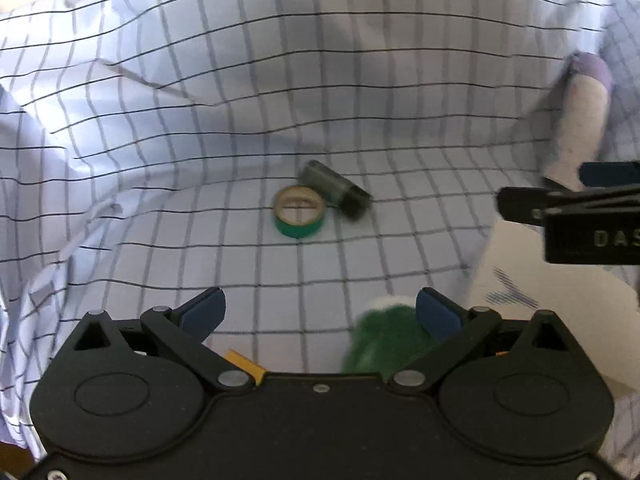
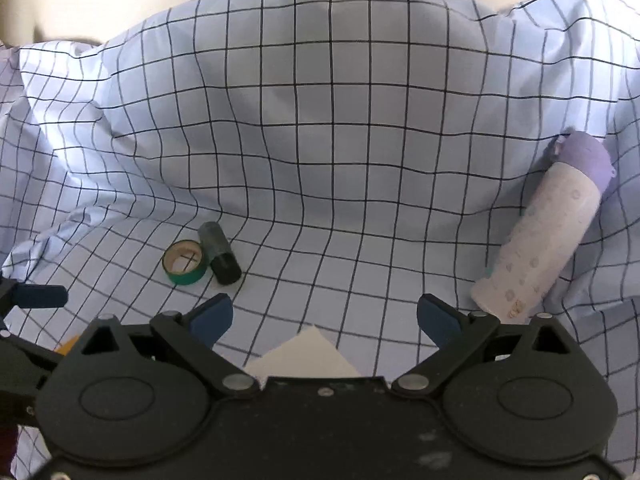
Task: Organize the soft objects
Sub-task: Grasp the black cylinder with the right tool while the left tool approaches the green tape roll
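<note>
A green fuzzy soft object (image 1: 384, 338) lies just under my left gripper (image 1: 320, 312), by its right finger; the gripper is open and holds nothing. My right gripper (image 2: 324, 318) is open and empty above the checked sheet (image 2: 320, 140). It also shows at the right edge of the left wrist view (image 1: 568, 200). A white cloth or paper corner (image 2: 308, 354) lies just below the right gripper, and it shows in the left wrist view (image 1: 520, 264).
A green tape roll (image 1: 299, 212) (image 2: 186, 262) and a dark cylinder (image 1: 336, 192) (image 2: 220, 254) lie together mid-sheet. A white bottle with a purple cap (image 2: 548, 232) (image 1: 576, 120) lies at the right. A yellow item (image 1: 244, 362) peeks under the left gripper.
</note>
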`<state>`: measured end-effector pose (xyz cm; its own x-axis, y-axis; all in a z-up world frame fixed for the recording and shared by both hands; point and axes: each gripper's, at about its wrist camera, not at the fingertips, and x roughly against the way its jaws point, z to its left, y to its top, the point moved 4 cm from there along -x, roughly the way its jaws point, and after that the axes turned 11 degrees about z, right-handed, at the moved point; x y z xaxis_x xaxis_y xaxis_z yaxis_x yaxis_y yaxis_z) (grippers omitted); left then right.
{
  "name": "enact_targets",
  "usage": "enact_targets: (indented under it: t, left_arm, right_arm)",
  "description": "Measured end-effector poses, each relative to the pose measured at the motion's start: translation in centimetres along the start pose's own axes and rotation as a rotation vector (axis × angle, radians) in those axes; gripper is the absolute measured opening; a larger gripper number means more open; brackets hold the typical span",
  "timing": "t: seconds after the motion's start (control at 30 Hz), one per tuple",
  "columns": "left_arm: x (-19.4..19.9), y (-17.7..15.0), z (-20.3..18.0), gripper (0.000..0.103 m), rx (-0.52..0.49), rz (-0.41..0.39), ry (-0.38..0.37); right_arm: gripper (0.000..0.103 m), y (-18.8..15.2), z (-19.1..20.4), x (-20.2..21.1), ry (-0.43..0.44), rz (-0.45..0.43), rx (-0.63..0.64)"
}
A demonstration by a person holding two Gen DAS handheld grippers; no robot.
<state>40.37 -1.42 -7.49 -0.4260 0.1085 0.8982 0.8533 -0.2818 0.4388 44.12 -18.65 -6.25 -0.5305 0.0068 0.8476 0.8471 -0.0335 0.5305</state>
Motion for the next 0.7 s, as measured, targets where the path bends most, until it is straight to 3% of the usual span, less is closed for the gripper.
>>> enact_targets:
  t: [0.5, 0.7]
  left_arm:
    - [-1.7, 0.4, 4.1, 0.098, 0.095, 0.011, 0.065]
    - [-1.9, 0.3, 4.8, 0.098, 0.094, 0.011, 0.067]
  right_arm:
    - [0.098, 3.6, 6.2, -9.2, 0.021, 0.165, 0.105]
    - [0.093, 4.0, 5.3, -11.2, -0.081, 0.220, 0.083]
